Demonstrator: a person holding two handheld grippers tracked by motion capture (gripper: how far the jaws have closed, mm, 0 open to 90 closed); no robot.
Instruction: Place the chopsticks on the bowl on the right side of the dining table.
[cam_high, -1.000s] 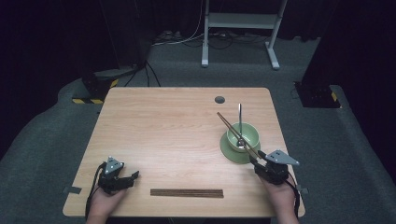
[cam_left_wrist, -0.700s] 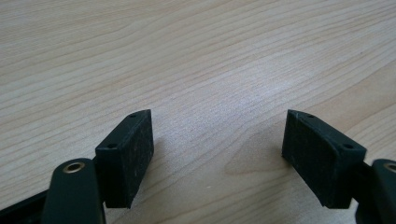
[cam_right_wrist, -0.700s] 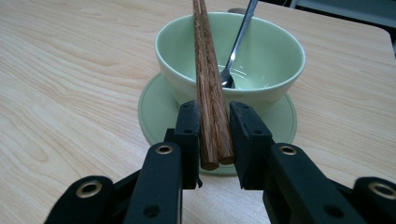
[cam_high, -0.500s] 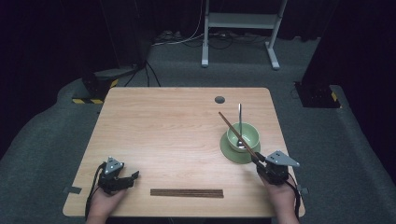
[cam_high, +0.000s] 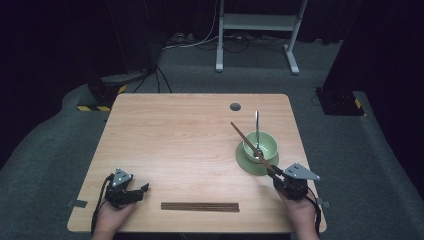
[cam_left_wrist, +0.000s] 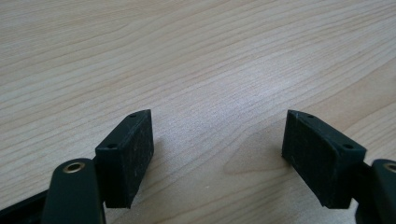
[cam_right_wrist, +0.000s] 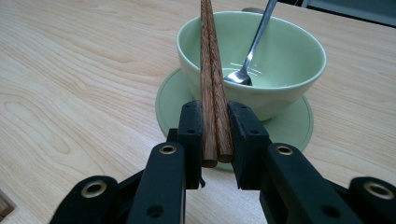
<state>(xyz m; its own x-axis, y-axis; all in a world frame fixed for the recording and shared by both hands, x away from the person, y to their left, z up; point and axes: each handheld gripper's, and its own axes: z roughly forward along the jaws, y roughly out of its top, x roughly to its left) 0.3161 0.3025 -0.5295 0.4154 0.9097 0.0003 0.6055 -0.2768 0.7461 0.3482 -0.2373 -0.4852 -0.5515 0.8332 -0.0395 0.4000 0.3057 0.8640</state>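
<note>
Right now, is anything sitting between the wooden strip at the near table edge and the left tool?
Nothing visible. The left tool rests open on bare table, and the wooden strip lies just to its right with only wood grain between them. The bowl and chopsticks are over by the right tool.

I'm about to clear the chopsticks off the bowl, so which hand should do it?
Right. Its gripper is already shut on the chopsticks lying across the green bowl. The left gripper sits open, far across the table.
</note>
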